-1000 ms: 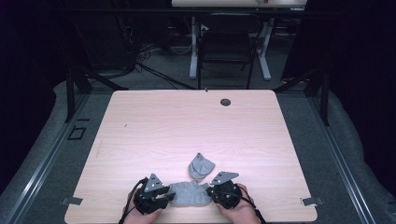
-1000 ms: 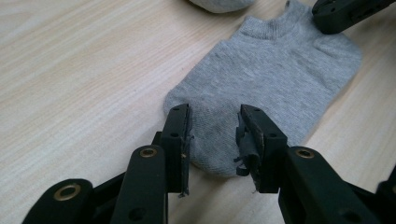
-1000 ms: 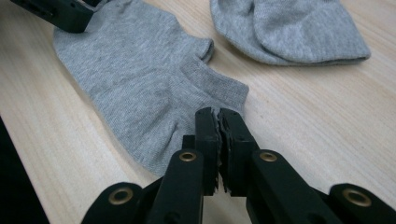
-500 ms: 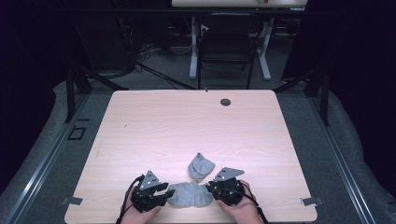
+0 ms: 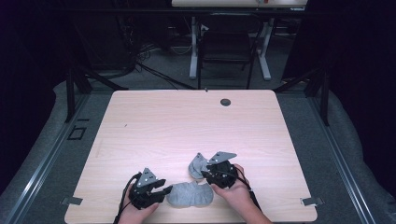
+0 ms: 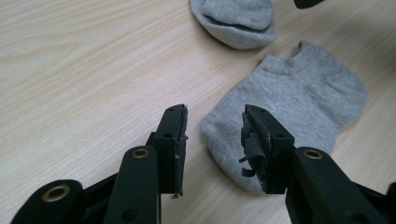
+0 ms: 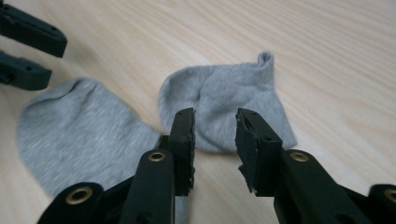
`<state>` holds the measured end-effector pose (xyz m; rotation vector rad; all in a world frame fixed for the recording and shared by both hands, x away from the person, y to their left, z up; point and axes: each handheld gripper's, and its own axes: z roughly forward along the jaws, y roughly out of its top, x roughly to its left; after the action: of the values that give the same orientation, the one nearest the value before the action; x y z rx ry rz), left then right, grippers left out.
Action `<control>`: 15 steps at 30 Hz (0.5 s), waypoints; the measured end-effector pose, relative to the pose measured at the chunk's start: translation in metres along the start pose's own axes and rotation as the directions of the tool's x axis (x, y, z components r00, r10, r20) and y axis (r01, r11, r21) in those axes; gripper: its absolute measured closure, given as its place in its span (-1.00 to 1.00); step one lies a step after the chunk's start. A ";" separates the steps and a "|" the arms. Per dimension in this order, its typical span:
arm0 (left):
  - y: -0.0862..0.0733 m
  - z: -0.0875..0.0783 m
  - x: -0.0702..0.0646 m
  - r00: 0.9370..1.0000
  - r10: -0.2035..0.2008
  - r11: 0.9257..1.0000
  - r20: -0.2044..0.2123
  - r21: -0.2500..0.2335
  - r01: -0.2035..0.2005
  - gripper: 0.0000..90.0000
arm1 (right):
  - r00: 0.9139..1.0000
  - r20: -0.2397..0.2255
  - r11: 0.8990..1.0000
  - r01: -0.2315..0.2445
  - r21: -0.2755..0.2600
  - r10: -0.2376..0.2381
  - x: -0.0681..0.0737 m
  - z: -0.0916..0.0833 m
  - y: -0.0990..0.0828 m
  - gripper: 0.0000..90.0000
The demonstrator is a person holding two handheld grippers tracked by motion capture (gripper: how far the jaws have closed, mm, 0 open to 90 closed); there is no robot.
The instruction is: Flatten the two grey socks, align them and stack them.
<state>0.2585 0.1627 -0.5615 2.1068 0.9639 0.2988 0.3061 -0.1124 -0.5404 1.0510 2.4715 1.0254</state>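
- Close to the near edge of the table [image 5: 140,121], a person holds a black gripper in each hand.
- The left gripper [image 5: 161,190] sits low, at the left end of a flat grey sock [image 5: 190,195]. Its jaws are apart and have just been opening. In the left gripper view the sock's toe [image 6: 224,140] lies on the wood under the gap between the jaws. The pads do not press on it.
- The flat grey sock lies stretched out on the table between the two hands.
- The right gripper [image 5: 208,173] is a bit farther in, just past the right end of the flat sock. Its jaws are apart too, and they have just been opening. Nothing is clamped in them.
- Right in front of the right gripper lies a second grey sock [image 5: 196,164]. It is folded up and bunched. In the right gripper view it [image 7: 224,98] rests on the wood past the open jaws, beside the flat sock [image 7: 79,130].
- Far across the table there is a small dark round hole [image 5: 225,101] near the back edge.
- Behind the table stands a dark chair [image 5: 226,51].
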 end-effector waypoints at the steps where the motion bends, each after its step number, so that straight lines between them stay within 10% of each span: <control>1: 0.000 0.000 0.000 1.000 -0.011 1.000 0.000 -0.003 0.011 0.33 | 1.000 0.007 1.000 0.002 0.003 -0.002 -0.001 0.002 0.002 0.60; 15: 0.000 0.001 0.002 1.000 -0.008 1.000 -0.005 -0.005 0.008 0.32 | 0.999 0.034 0.999 0.018 0.046 -0.019 0.008 0.035 0.015 0.56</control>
<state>0.2605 0.1635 -0.5628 2.0982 0.9727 0.3023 0.3258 -0.0816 -0.5549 1.0482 2.4832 0.9419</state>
